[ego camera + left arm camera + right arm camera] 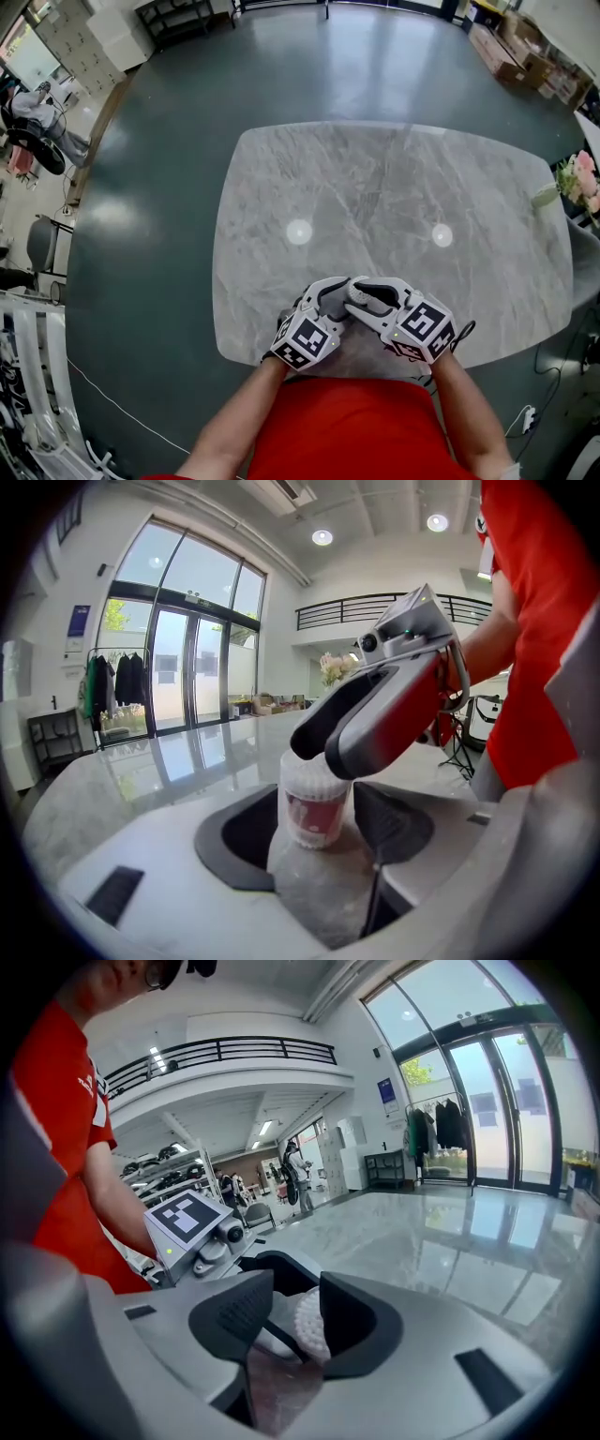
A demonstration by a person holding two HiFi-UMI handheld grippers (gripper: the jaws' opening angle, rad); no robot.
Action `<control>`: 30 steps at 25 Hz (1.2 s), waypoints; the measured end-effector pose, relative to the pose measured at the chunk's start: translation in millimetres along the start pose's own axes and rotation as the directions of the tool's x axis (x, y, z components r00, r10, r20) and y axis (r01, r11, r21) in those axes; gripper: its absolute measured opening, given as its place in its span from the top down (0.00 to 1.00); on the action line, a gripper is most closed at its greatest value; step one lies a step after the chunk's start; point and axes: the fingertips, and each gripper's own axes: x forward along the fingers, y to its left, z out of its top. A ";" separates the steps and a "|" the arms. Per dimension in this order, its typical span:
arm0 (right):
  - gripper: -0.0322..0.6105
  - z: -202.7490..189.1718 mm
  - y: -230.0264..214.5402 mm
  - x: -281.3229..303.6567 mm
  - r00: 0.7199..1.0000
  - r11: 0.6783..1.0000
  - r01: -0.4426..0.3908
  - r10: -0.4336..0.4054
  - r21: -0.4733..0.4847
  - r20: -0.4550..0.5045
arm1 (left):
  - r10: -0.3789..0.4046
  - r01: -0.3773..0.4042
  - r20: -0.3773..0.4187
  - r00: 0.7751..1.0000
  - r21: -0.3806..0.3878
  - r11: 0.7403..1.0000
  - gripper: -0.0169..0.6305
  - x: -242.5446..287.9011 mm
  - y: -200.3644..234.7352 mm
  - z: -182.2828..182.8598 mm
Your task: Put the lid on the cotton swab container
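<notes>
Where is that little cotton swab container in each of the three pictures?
Head view: not visible; hidden where the left gripper and right gripper meet, low centre.
Left gripper view: cotton swab container, centre, between that gripper's fingers.
Right gripper view: its swab-filled top, low centre, between the fingers.
Shared landmark: the marble table.

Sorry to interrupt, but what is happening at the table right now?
A person in a red shirt works at the marble table with two handheld grippers. The left gripper holds the cotton swab container upright on it, while the right gripper clamps its top, apparently fitting the lid. Whether it is seated isn't clear.
</notes>
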 end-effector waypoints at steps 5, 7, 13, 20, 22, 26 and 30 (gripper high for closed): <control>0.68 23.2 0.6 -22.2 0.992 1.000 0.001 0.001 -0.011 0.127 | 0.045 -0.043 0.057 0.997 -0.022 0.999 0.53 -22.9 2.0 17.6; 0.68 35.7 -4.1 -36.5 0.979 0.999 0.035 -0.031 -0.015 0.199 | 0.078 -0.075 0.107 0.991 -0.026 0.997 0.53 -35.4 5.0 32.4; 0.77 60.0 -14.1 -85.7 0.923 0.986 0.165 -0.146 -0.026 0.355 | 0.194 -0.190 0.233 0.953 -0.038 0.981 0.60 -74.7 17.3 86.8; 0.89 77.0 -14.7 -131.0 0.847 0.948 0.315 -0.261 -0.041 0.463 | 0.298 -0.283 0.282 0.912 -0.092 0.955 0.76 -112.4 19.7 125.5; 0.91 83.3 -10.5 -140.9 0.829 0.937 0.344 -0.275 -0.058 0.487 | 0.308 -0.301 0.289 0.906 -0.072 0.951 0.83 -119.3 16.7 135.1; 0.93 95.0 1.2 -157.4 0.802 0.927 0.367 -0.273 -0.079 0.531 | 0.310 -0.326 0.333 0.890 -0.011 0.945 0.95 -129.9 7.9 159.6; 0.94 104.1 9.6 -169.7 0.782 0.927 0.367 -0.260 -0.081 0.566 | 0.296 -0.337 0.394 0.870 0.037 0.941 0.96 -138.8 -2.4 184.4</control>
